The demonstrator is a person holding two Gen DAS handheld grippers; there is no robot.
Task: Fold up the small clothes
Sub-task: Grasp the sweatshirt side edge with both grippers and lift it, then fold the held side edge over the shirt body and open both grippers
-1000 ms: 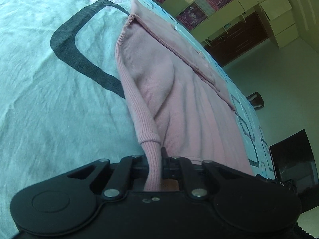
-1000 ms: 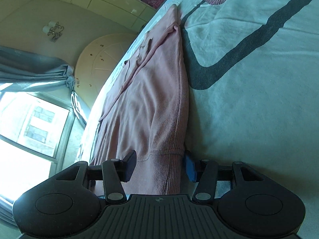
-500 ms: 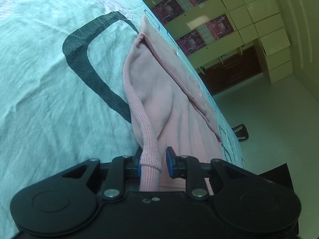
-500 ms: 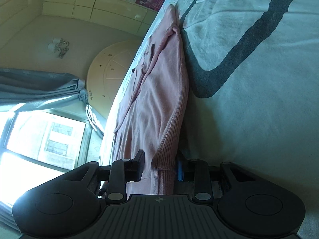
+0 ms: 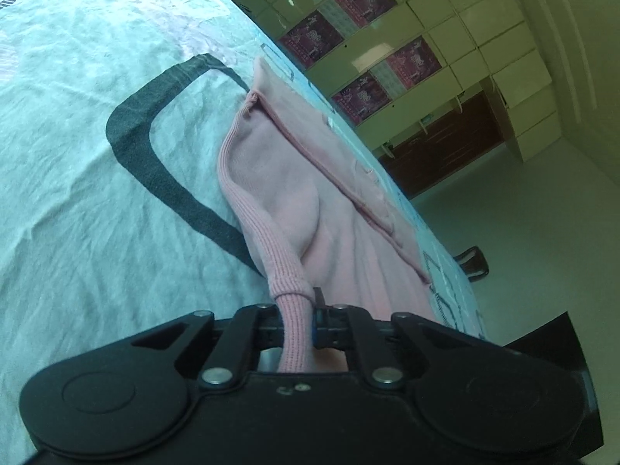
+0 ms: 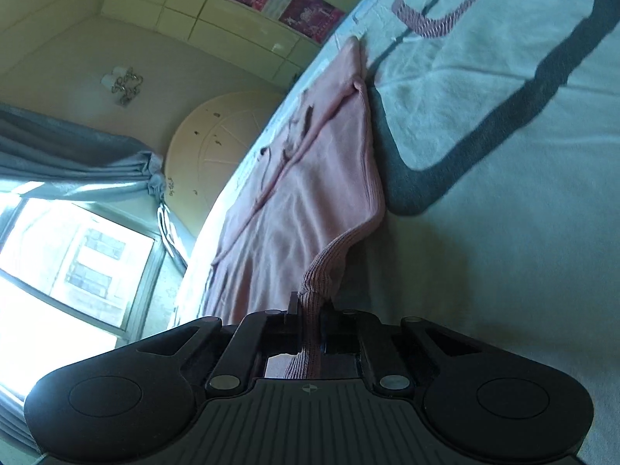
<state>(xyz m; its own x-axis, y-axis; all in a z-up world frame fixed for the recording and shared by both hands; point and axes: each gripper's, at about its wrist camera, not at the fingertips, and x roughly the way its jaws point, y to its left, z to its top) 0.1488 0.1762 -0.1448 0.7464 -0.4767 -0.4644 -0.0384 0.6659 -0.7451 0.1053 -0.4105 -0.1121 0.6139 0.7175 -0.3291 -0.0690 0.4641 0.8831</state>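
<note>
Lengthwise, pink garment (image 5: 329,193) stretching away, seemingly flat, both claws (image 5: 297,321) (image 6: 310,325) pinching its ribbed hem.

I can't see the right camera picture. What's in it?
The right tongs are shut on the ribbed edge of a pink top lying on a bed. A window and curtain show on the left.

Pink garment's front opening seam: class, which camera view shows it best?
The left wrist view: the pink garment shows its front opening seam as one clear raised line. The right wrist view shows the same seam farther off, creased and partly shadowed.
</note>
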